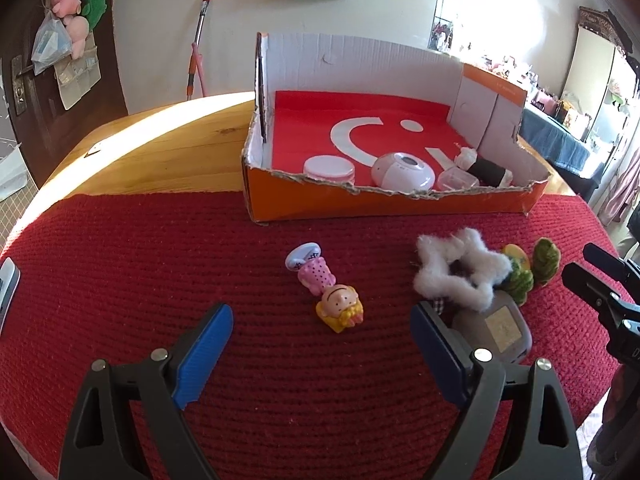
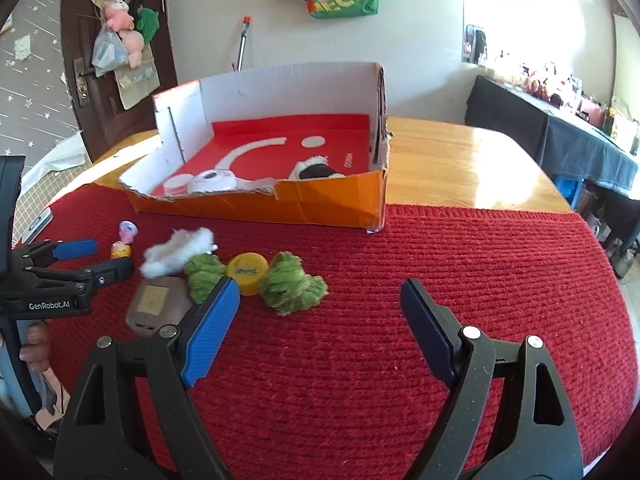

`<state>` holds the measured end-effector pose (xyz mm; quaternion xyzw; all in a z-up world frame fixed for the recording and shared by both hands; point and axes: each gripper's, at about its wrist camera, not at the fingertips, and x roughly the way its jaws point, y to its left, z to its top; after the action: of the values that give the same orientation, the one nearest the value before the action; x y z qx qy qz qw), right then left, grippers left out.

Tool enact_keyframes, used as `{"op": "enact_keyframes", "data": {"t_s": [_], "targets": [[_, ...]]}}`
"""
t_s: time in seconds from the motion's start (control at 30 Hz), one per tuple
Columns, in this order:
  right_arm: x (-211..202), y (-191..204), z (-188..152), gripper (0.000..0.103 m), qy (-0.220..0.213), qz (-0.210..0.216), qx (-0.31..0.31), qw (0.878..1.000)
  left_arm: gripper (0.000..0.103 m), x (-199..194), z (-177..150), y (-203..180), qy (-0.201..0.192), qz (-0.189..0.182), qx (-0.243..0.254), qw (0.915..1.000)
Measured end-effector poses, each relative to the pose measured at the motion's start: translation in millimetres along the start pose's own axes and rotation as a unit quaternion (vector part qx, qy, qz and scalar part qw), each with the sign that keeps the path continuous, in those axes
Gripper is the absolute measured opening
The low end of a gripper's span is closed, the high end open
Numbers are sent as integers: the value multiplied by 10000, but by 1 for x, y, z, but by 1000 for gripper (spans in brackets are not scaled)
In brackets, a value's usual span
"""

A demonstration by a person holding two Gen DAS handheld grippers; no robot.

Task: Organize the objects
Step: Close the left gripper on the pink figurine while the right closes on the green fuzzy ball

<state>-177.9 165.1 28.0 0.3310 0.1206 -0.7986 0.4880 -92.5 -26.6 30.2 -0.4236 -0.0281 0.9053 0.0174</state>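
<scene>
On the red knitted mat lie a small doll figure [image 1: 326, 290] in pink and yellow, a white fluffy star [image 1: 460, 270], a grey gadget [image 1: 498, 328], green fuzzy pieces [image 2: 294, 282] and a yellow cap [image 2: 246, 272]. My left gripper [image 1: 322, 354] stands open just short of the doll, with nothing between its blue pads. My right gripper [image 2: 320, 324] is open over bare mat, to the right of the green pieces. The orange cardboard box [image 1: 392, 204] behind them holds a white lid [image 1: 328, 168], a round white device [image 1: 402, 170], a clear case [image 1: 458, 180] and a black-and-white plush [image 1: 484, 164].
The mat [image 2: 460, 280] covers the near part of a wooden table [image 2: 460, 168]. A phone-like object [image 2: 38, 220] lies at the mat's left edge. A dark door with hung toys [image 2: 120, 36] and a cluttered side table [image 2: 580, 128] stand beyond.
</scene>
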Motion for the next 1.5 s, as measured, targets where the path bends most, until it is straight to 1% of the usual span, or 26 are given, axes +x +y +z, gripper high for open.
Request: {"op": "enact_keyframes", "data": {"t_s": [0.13, 0.23, 0.3, 0.4, 0.63, 0.67, 0.7, 0.8, 0.87, 1.0, 1.07, 1.23, 1.27, 1.33, 1.37, 1.4, 1.43, 1.5], "targets": [[9, -6, 2, 83, 164, 95, 76, 9998, 90, 5, 4, 0, 51, 9, 71, 10000], [13, -5, 4, 83, 215, 116, 19, 9997, 86, 7, 7, 0, 74, -8, 104, 9999], [15, -4, 5, 83, 245, 121, -44, 9996, 80, 9, 9, 0, 73, 1, 164, 9998], [19, -2, 8, 83, 291, 156, -132, 9994, 76, 11, 10, 0, 25, 23, 269, 9996], [27, 0, 10, 82, 406, 200, -200, 9988, 69, 10, 11, 1, -51, -93, 360, 9993], [28, 0, 11, 82, 423, 206, -215, 9987, 66, 10, 11, 0, -70, -126, 382, 9992], [29, 1, 11, 82, 436, 223, -222, 9986, 61, 9, 11, -1, -86, -188, 419, 9989], [31, 1, 11, 82, 482, 265, -234, 9982, 56, 9, 11, -5, -85, -351, 564, 9978], [32, 3, 11, 81, 513, 263, -285, 9979, 52, 9, 12, -7, -87, -372, 630, 9973], [33, 6, 10, 72, 567, 270, -362, 9974, 47, 9, 12, -8, -87, -451, 648, 9968], [34, 6, 10, 70, 600, 281, -377, 9971, 46, 9, 11, -8, -101, -463, 663, 9967], [36, 6, 9, 58, 641, 330, -401, 9966, 45, 7, 7, -9, -168, -454, 728, 9962], [37, 7, 9, 56, 650, 341, -410, 9965, 43, 6, 6, -10, -180, -451, 741, 9961], [38, 7, 9, 48, 677, 365, -423, 9961, 39, 5, 5, -9, -198, -455, 739, 9960], [39, 7, 8, 45, 684, 401, -408, 9960, 35, 5, 4, -9, -210, -446, 735, 9961], [38, 6, 8, 38, 661, 396, -389, 9963, 28, 5, 4, -9, -219, -444, 734, 9961], [38, 6, 7, 34, 643, 417, -391, 9963, 28, 5, 4, -8, -223, -475, 721, 9960], [37, 8, 7, 34, 624, 421, -444, 9962, 26, 4, 3, -8, -245, -501, 697, 9960]]}}
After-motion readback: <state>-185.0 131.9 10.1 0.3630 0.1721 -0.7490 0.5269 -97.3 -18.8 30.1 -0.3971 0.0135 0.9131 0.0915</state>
